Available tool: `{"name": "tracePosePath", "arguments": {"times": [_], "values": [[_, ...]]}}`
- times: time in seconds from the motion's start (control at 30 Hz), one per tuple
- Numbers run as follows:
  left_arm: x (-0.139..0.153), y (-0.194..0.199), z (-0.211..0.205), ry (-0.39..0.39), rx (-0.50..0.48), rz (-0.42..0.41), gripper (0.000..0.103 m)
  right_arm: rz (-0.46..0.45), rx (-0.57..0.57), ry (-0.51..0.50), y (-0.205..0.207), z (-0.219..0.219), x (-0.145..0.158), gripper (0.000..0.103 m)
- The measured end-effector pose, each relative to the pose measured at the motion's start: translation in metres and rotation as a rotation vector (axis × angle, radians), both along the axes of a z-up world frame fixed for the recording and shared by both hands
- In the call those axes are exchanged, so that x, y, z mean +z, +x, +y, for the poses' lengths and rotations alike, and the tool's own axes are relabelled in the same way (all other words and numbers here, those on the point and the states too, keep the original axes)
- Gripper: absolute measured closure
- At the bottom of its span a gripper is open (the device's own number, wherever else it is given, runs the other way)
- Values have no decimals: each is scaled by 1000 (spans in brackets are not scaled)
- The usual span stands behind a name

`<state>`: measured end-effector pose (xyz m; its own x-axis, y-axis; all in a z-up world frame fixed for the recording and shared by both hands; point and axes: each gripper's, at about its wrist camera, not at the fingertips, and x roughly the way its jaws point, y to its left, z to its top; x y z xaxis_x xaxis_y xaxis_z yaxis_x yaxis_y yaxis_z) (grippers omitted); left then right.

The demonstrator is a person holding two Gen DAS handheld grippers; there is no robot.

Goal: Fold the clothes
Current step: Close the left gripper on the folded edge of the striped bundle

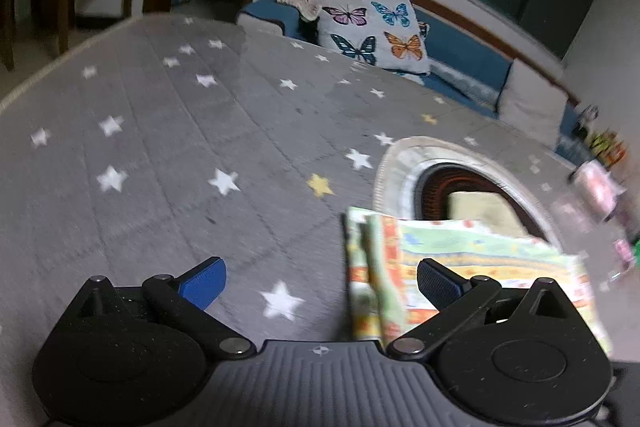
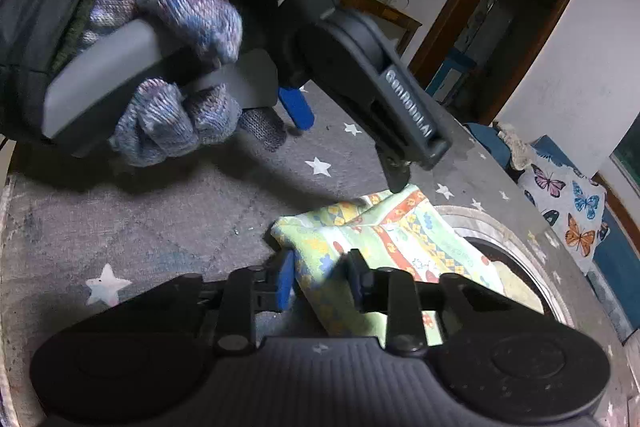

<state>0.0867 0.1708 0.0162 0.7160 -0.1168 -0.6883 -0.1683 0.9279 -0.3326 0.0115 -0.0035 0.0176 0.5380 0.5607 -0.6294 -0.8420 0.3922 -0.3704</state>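
A folded cloth [image 2: 384, 243] with a green, yellow and orange print lies on the grey star-patterned cover [image 2: 160, 219]. It also shows in the left wrist view [image 1: 460, 259], at the lower right. My right gripper [image 2: 320, 281] is shut on the near edge of the folded cloth. My left gripper [image 1: 320, 281] is open and empty, its right finger [image 1: 438, 285] over the cloth's left part. In the right wrist view the left gripper [image 2: 348, 147] is held by a gloved hand [image 2: 172, 67], with one fingertip [image 2: 396, 179] at the cloth's far corner.
A round basket [image 1: 404, 163] with a pale rim sits just beyond the cloth, also in the right wrist view [image 2: 504, 239]. A blue sofa [image 1: 460, 51] with a butterfly pillow [image 1: 372, 27] stands behind. Small items [image 1: 600, 179] sit at the right edge.
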Motion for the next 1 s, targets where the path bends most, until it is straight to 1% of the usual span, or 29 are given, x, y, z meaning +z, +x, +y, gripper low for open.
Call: {"name": "tracePosePath", "arguments": {"times": [0.2,0.33,0.37,0.4,0.43,0.47,0.5,0.53,0.57,0.6,0.63,0.73,0.77,0.87,0.9,1.0], "values": [[1,-6,0,-153,15,15,0,43,-37,85,4,-15,19,92],[-4,-6,1,-340,10,40,1,61,-55,129,7,-25,29,93],[-6,-5,0,-376,2,48,1,65,-60,140,7,-28,32,93],[-7,-4,-2,-396,-6,53,2,70,-64,151,8,-31,34,93],[-8,-2,-5,-407,-14,57,10,74,-69,162,9,-33,37,93],[-9,-1,-7,-418,-23,63,15,79,-74,172,9,-36,40,93],[-10,1,-9,-429,-32,70,22,81,-75,177,9,-37,40,93],[-11,2,-11,-436,-42,75,33,82,-74,179,9,-38,40,93],[-12,3,-12,-440,-51,77,40,83,-73,182,8,-39,40,93],[-13,4,-13,-447,-59,82,57,85,-72,185,8,-40,40,93],[-15,5,-15,-450,-63,88,72,87,-71,187,8,-42,40,93],[-19,7,-16,-444,-56,94,85,97,-74,195,9,-45,39,92],[-20,7,-16,-442,-54,93,86,106,-77,200,10,-46,39,90],[-20,5,-16,-433,-53,86,87,128,-112,220,17,-58,39,77],[-20,5,-16,-425,-52,85,87,129,-137,226,21,-64,39,76],[-22,4,-19,-410,-53,84,87,127,-227,225,35,-84,35,75]]}}
